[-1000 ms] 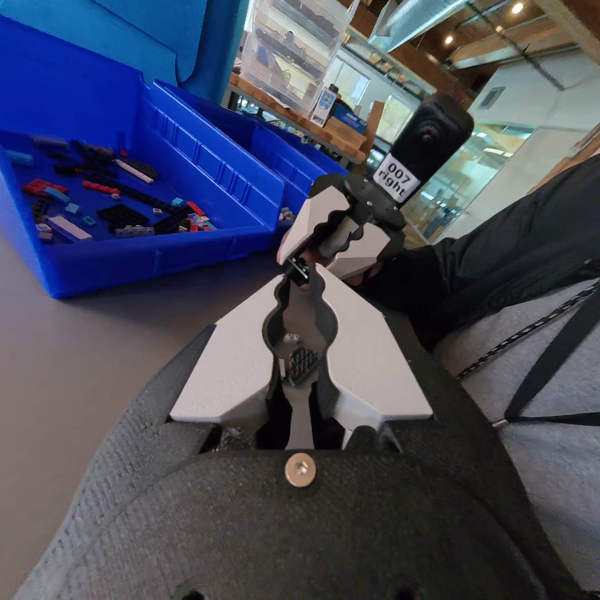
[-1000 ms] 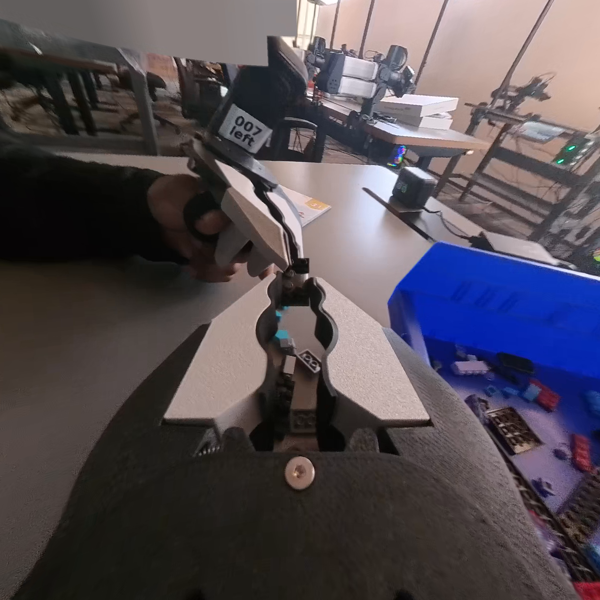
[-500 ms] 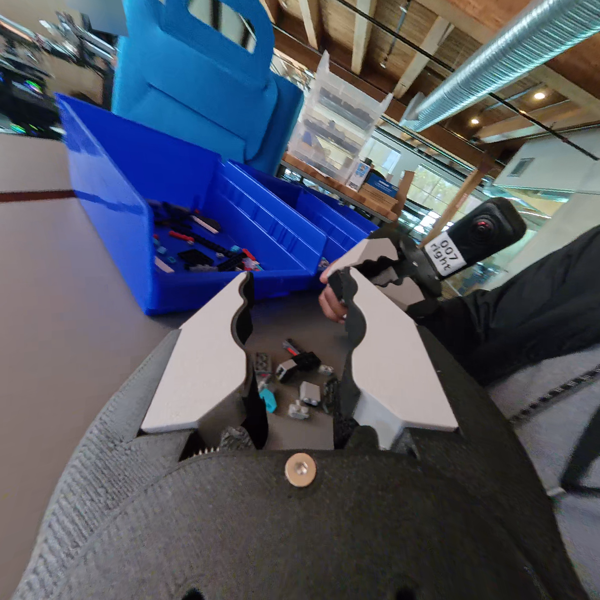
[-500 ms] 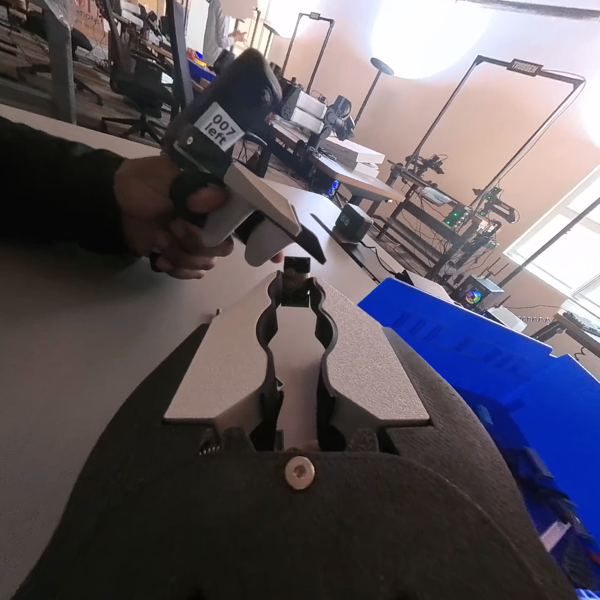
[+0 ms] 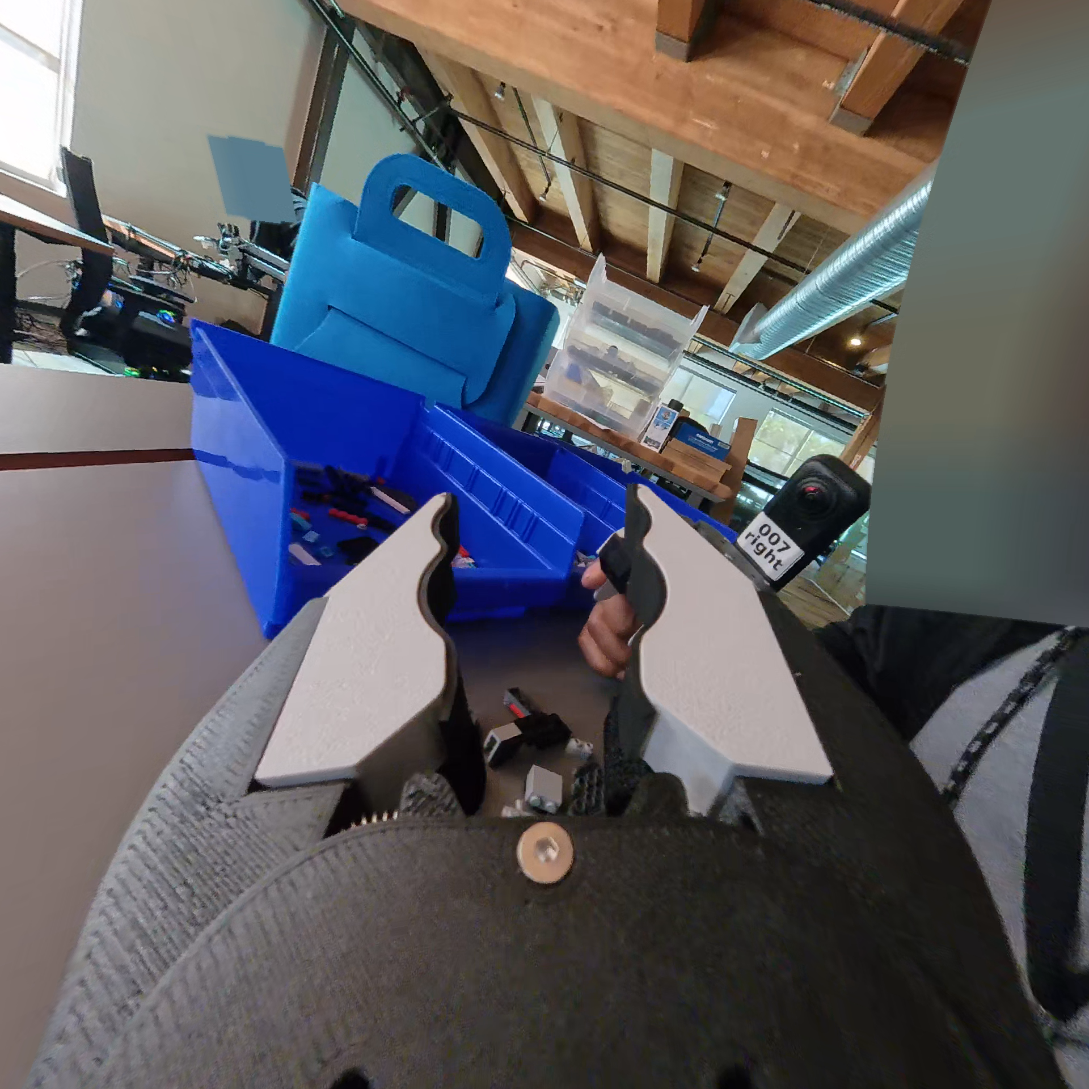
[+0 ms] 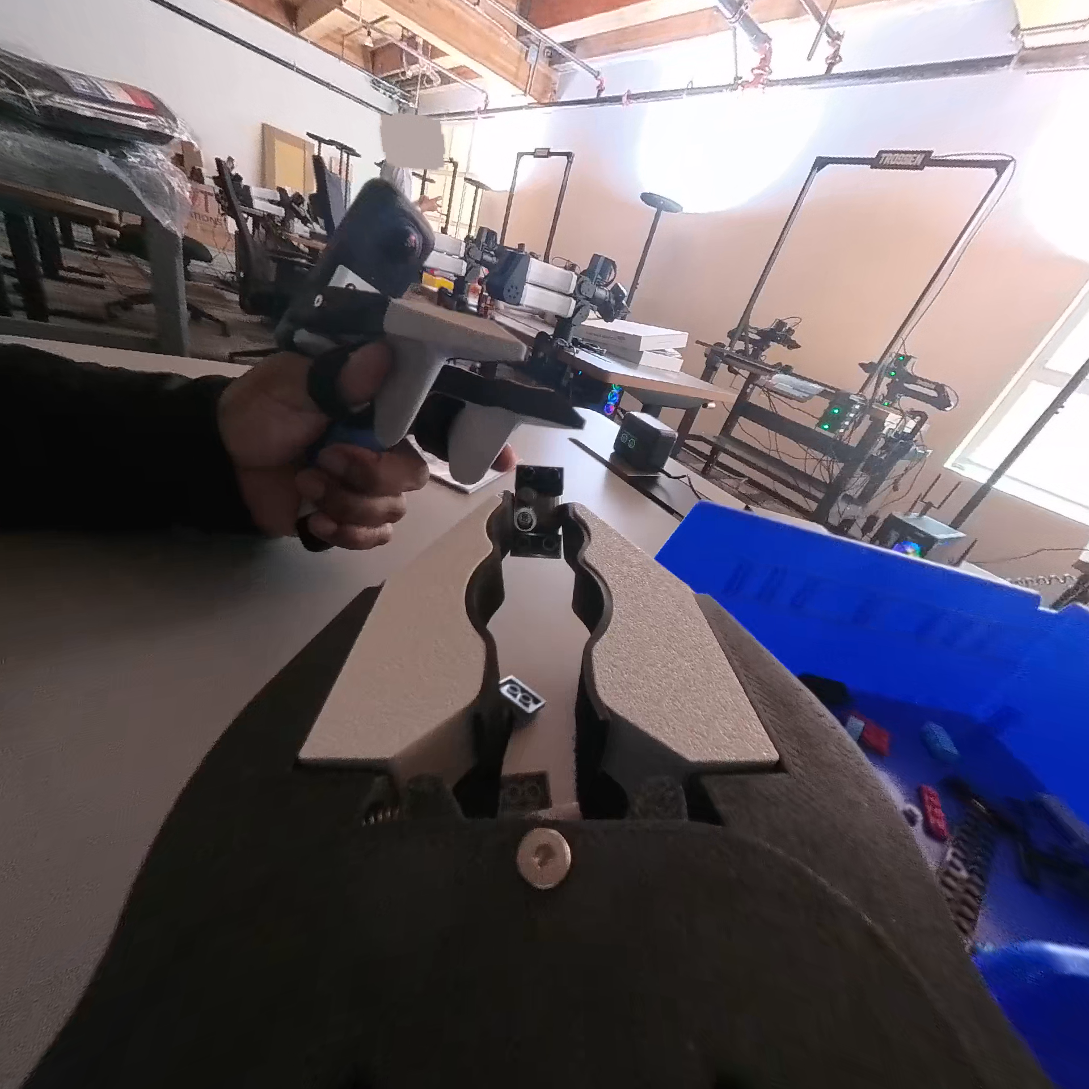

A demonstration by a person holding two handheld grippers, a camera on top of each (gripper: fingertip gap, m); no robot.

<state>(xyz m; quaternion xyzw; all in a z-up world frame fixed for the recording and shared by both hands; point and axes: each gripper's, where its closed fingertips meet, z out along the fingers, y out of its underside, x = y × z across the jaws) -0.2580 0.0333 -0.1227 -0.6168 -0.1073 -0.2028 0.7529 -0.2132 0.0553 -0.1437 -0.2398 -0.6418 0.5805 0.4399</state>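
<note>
My left gripper (image 5: 539,518) is open and empty, raised above the grey table (image 5: 118,589). Loose small bricks (image 5: 524,736) lie on the table below its fingers. My right gripper (image 6: 535,518) is shut on a small black brick assembly (image 6: 536,512) and holds it above the table. A grey two-stud brick (image 6: 521,698) lies on the table under its fingers. The left gripper also shows in the right wrist view (image 6: 471,377), held by a hand, up and to the left of the assembly. The right gripper's camera (image 5: 807,512) shows at the right of the left wrist view.
A blue bin (image 5: 247,471) with several small bricks stands behind the left gripper, with more blue bins (image 5: 589,489) beside it; it also shows at right in the right wrist view (image 6: 854,619). A light blue carry case (image 5: 412,318) stands behind. A black box (image 6: 645,442) sits on the table farther off. My right fingertips sit around 6 cm from my left ones.
My left gripper let go of the black assembly, opened wide and lifted away. My right gripper keeps hold of the assembly and has tilted upward.
</note>
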